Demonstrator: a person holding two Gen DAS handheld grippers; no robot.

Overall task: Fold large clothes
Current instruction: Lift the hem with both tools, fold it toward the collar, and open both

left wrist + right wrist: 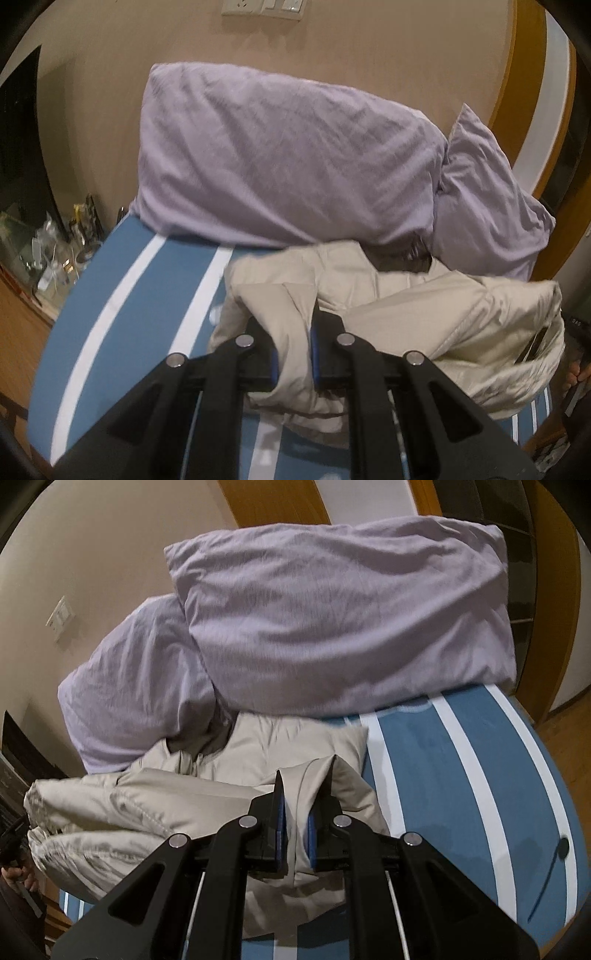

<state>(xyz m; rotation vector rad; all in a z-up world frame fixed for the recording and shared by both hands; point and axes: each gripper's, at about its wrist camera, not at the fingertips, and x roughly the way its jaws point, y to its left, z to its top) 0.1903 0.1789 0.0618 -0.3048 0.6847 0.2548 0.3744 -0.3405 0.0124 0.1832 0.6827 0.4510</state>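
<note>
A large beige padded jacket [406, 310] hangs bunched above a blue bed with white stripes [133, 295]. My left gripper [293, 317] is shut on a fold of its fabric, which is pinched between the blue pads. In the right wrist view the same jacket [207, 797] spreads to the left, and my right gripper [306, 771] is shut on another fold of it. Both grips hold the garment lifted, its lower part sagging toward the striped bed [461, 775]. A person's hand [574, 376] shows at the right edge of the left wrist view, holding the other gripper.
Two lilac pillows [280, 166] [487, 199] lean against the beige wall at the head of the bed. A cluttered side table [48, 251] stands at the left. Wall switches [264, 7] sit above. Wooden door framing [280, 498] and floor [569, 731] lie to the right.
</note>
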